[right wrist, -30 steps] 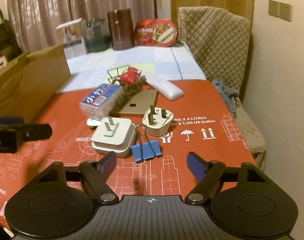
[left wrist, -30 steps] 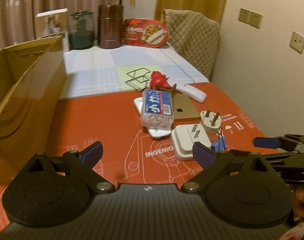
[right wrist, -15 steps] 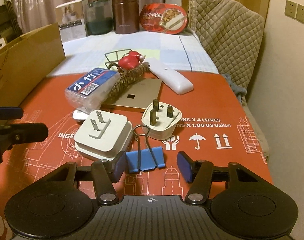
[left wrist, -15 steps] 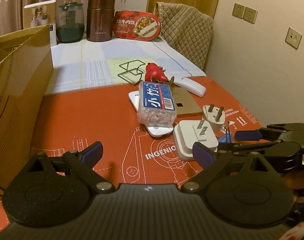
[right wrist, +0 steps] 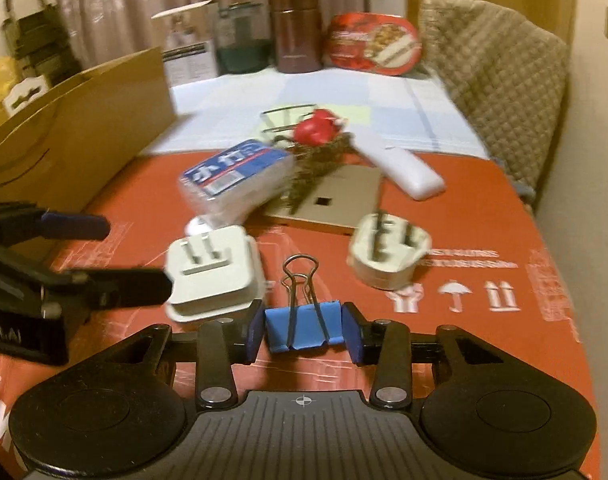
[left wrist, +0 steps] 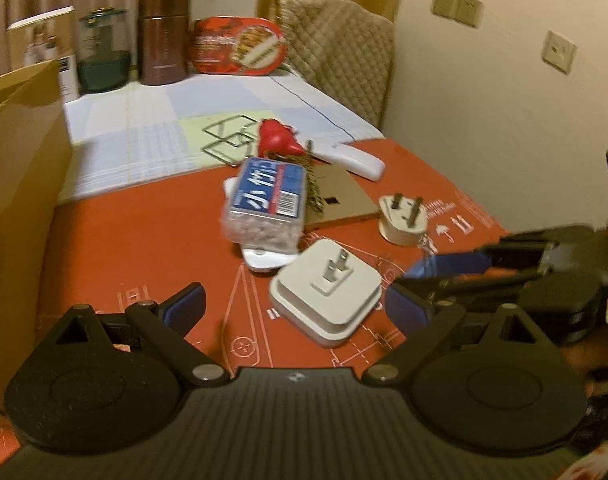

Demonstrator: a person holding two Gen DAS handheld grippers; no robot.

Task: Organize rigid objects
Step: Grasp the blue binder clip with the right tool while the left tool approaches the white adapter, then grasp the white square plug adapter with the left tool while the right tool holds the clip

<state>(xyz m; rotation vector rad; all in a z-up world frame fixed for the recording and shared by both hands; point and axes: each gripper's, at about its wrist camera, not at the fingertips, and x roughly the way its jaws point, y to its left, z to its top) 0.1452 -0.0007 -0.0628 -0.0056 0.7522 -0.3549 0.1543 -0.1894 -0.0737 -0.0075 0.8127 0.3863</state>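
Blue binder clip (right wrist: 302,330) sits on the red mat (right wrist: 504,208), near edge, btwn square white adapter (right wrist: 214,270) and round 3-pin plug (right wrist: 388,254). R gripper (right wrist: 304,334) jaws have just been closing and now pinch the clip by its sides, pads look in contact; clip looks not yet lifted. L gripper (left wrist: 294,306) wide apart, holding nothing, hovering just short of the white adapter (left wrist: 328,290).

Progress, my read: early. Rest of pile looks unsorted on the mat: toothpick box (right wrist: 232,178), tan card (right wrist: 332,200), white remote (right wrist: 408,172), red toy (right wrist: 316,130). Cardboard box (right wrist: 76,128) at left prob the drop spot, its inside isn't visible. Left to do: lift clip, place it, then the others.
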